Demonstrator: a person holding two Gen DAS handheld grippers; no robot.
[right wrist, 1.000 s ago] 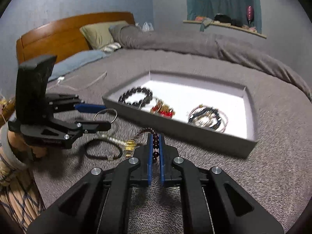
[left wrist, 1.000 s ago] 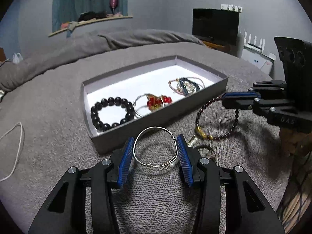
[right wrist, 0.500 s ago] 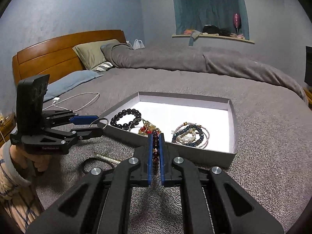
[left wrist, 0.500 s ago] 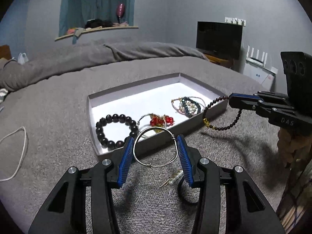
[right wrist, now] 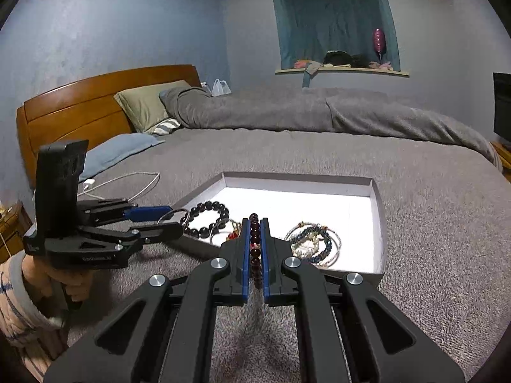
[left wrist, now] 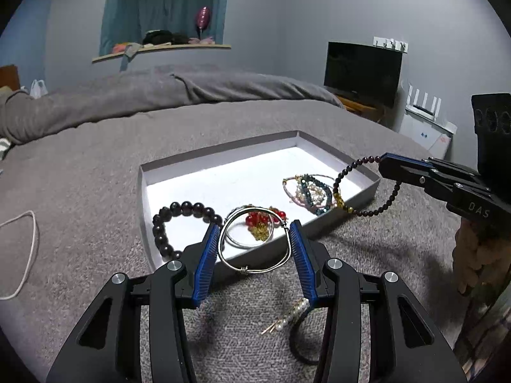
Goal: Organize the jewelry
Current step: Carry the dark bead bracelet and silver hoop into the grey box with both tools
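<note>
— Jewelry tray [left wrist: 372,188]: any room?

— White floor bare at the back; three pieces along the near wall: black bead bracelet [left wrist: 179,215], red charm bangle [left wrist: 265,220], blue-and-pearl bracelets [left wrist: 308,193].

— Grippers?

— Left gripper [left wrist: 255,249] pinches a wire bangle [left wrist: 254,245] at the near rim. Right gripper [right wrist: 255,249], nearly closed, dangles a garnet bead strand [left wrist: 361,191] over the right corner.

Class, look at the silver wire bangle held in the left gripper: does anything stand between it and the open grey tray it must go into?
Only the grey tray's low near wall lies ahead of the silver wire bangle; nothing else visibly blocks it.
</note>
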